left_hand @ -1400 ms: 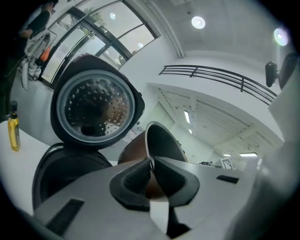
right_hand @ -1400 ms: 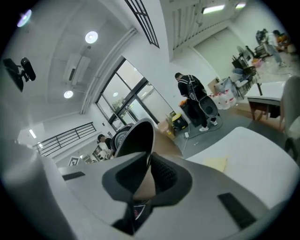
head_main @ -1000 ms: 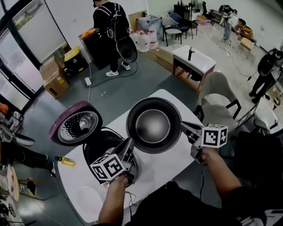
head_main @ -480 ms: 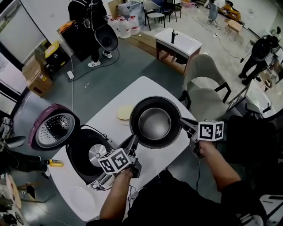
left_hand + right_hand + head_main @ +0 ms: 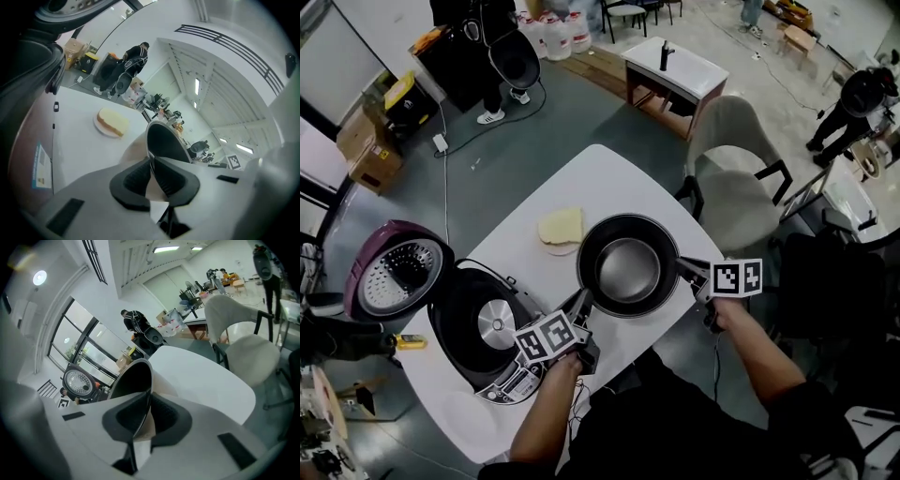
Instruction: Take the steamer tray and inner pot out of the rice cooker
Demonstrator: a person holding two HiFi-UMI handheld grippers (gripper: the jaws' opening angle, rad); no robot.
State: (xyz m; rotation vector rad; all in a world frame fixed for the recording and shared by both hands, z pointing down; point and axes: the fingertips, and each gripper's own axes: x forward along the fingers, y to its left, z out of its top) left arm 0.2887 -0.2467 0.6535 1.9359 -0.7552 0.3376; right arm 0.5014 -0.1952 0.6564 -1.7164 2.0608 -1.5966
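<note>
The round black metal inner pot (image 5: 626, 267) is level at frame centre, mouth facing up, over the white oval table (image 5: 609, 173) and just right of the open black rice cooker (image 5: 483, 328). Its wall is glossy dark and its bottom shines grey. The left gripper (image 5: 581, 305) and right gripper (image 5: 684, 269) each clamp its thin rim, on opposite sides.

The inner pot (image 5: 628, 267) is round, dark and glossy, mouth up and level (its bottom shines grey). It is out of the rice cooker (image 5: 461, 323), at the cooker's 2 o'clock. The left gripper (image 5: 581, 300) pinches its rim at 8 o'clock and the right gripper (image 5: 680, 266) at 3 o'clock. The cooker stands open, its purple lid (image 5: 394, 272) tipped back at 10 o'clock and its heating plate (image 5: 495, 325) showing.
</note>
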